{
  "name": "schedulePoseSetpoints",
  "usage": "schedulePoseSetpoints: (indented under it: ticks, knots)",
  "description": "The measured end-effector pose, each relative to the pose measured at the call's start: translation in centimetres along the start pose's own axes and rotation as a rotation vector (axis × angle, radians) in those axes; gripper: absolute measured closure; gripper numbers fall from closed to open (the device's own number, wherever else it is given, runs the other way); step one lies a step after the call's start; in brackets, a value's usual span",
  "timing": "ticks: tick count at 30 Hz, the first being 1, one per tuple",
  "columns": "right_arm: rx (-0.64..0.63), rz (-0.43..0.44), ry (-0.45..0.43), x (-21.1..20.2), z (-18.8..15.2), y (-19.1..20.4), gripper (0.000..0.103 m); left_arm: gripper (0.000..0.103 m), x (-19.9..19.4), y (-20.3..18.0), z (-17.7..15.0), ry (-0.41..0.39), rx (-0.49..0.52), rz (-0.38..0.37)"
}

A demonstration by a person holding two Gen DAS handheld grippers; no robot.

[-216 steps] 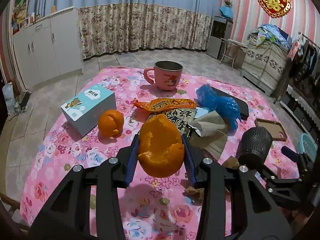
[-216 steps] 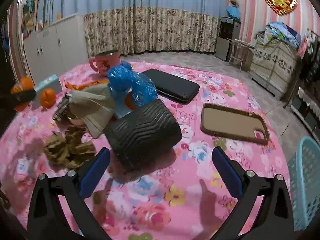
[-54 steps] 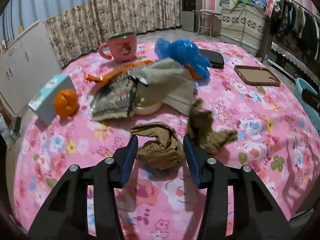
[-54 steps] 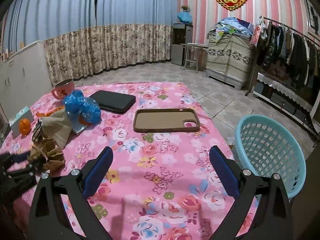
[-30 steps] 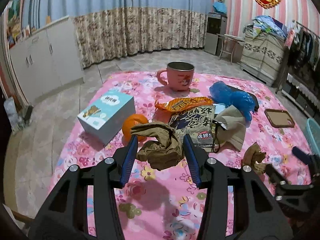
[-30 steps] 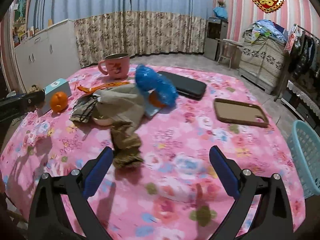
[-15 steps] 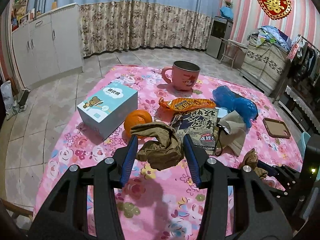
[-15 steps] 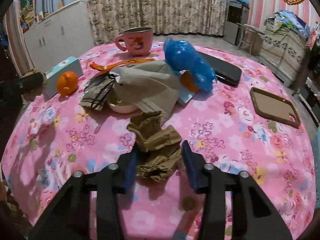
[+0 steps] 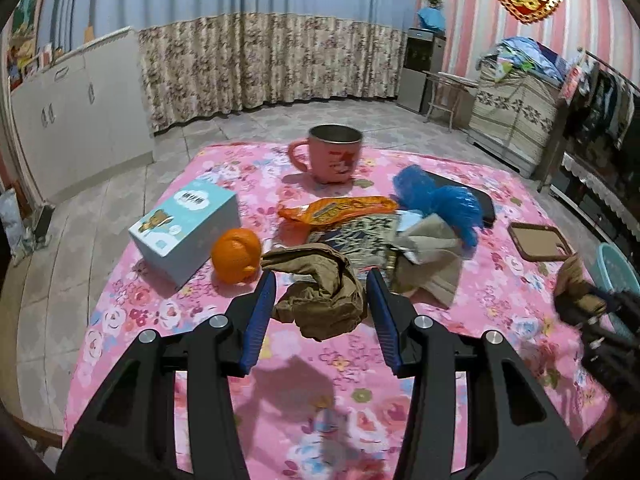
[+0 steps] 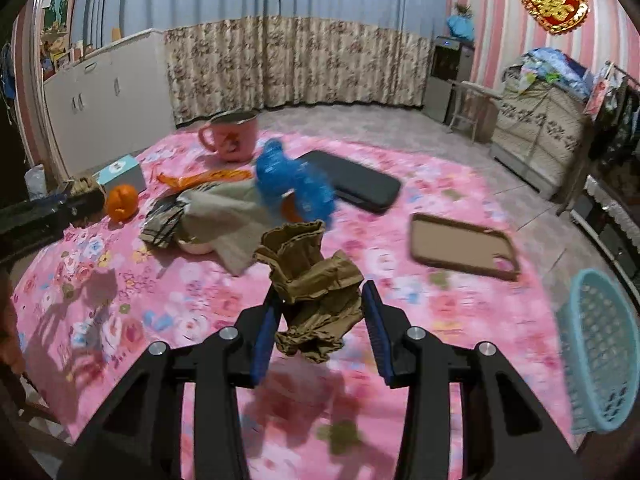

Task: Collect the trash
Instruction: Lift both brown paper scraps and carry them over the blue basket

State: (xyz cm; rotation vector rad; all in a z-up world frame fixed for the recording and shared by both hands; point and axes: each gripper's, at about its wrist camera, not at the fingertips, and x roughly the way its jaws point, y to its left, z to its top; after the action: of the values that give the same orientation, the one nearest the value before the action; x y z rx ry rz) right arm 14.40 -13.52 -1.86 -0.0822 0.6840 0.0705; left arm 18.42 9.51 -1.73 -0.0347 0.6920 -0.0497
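Crumpled brown paper (image 10: 316, 288) clamped in right claw (image 10: 318, 312); another wad (image 9: 320, 296) in left claw (image 9: 322, 304), both angled down

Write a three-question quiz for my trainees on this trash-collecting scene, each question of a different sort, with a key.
1. True or false: the left gripper holds nothing.
2. What does the right gripper hold? A) the orange B) a brown paper wad C) the mug
3. Fill in: the blue basket stands off the table's ____ edge in the right wrist view.

Key
1. False: it is clamped on its own crumpled paper.
2. B; its jaws have just closed on the wad.
3. right
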Motion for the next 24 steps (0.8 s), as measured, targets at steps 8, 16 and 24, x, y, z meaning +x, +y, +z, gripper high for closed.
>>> schedulePoseSetpoints:
  ticks: [8,16,24]
  knots:
    - [0.082,-0.057,-0.080,-5.1,0.5,-6.5,0.062,0.057,-2.8,-5.3,-0.2,-0.050,0.089,-0.055]
    - [0.152,-0.124,-0.111,-7.8,0.0,-12.4,0.062,0.057,-5.5,-13.6,0.9,-0.125,0.225,-0.144]
    - [0.252,-0.221,-0.121,-9.1,-1.7,-18.9,0.062,0.057,-4.7,-21.3,1.4,-0.092,0.249,-0.295]
